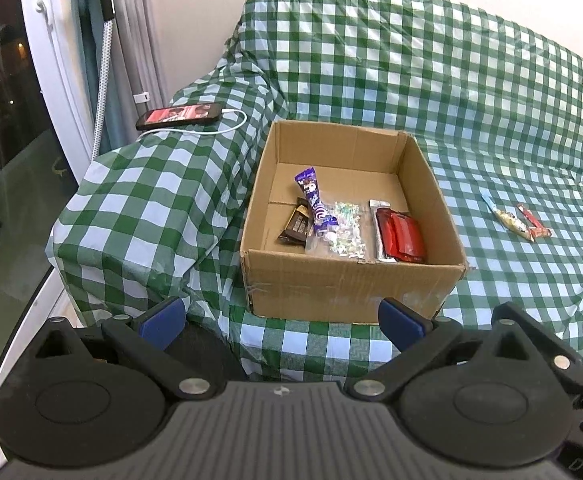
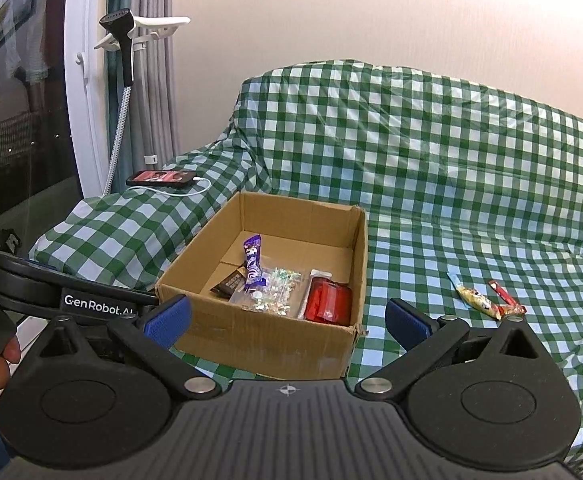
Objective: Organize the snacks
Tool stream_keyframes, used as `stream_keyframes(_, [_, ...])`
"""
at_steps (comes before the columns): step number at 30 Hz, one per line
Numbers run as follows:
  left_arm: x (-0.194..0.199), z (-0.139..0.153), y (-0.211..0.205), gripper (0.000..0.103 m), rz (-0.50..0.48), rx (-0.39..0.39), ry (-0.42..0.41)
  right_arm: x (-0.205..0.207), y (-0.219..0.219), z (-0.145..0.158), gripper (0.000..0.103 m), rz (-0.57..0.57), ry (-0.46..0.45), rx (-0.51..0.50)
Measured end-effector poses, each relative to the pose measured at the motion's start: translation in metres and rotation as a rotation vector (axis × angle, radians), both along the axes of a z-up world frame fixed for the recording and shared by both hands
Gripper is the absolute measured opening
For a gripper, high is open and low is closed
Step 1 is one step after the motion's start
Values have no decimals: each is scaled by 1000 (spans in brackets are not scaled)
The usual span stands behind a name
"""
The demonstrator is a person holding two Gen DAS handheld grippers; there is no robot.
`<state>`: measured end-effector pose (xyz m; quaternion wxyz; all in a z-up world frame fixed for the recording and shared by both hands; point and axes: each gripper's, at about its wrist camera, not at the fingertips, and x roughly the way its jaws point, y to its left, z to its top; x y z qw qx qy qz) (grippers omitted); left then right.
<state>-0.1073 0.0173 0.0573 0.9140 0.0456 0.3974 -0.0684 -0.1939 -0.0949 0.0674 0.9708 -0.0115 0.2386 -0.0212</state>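
Note:
An open cardboard box (image 1: 351,280) (image 2: 275,340) sits on a green-checked sofa cover. Inside lie a purple wrapper (image 1: 313,196) (image 2: 253,258), a dark brown bar (image 1: 295,226) (image 2: 229,282), a clear bag of small candies (image 1: 341,232) (image 2: 271,290) and a red packet (image 1: 401,238) (image 2: 329,298). Right of the box on the cover lie a yellow-white snack (image 1: 509,218) (image 2: 475,296) and a red stick snack (image 1: 533,222) (image 2: 505,300). My left gripper (image 1: 281,320) is open and empty in front of the box. My right gripper (image 2: 287,322) is open and empty, near the box's front.
A phone (image 1: 181,115) (image 2: 161,177) on a white charging cable lies on the covered armrest left of the box. A garment steamer (image 2: 122,40) and curtains stand by the glass door at left. The left gripper's arm (image 2: 51,288) shows in the right wrist view.

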Motion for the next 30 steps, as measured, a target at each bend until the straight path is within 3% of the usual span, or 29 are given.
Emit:
stream_keyframes(19, [25,-26,-29,103,-44,94,76,22,-32,-25,103,-26,66,82])
stream_keyframes(27, [45,-32,-77,103,-119,149,88,25,-89,-34,103,-141,59,147])
stream_keyframes(30, [59,-36,-107,103,-166,133,146,25,-118,-46,103,-213,66,152])
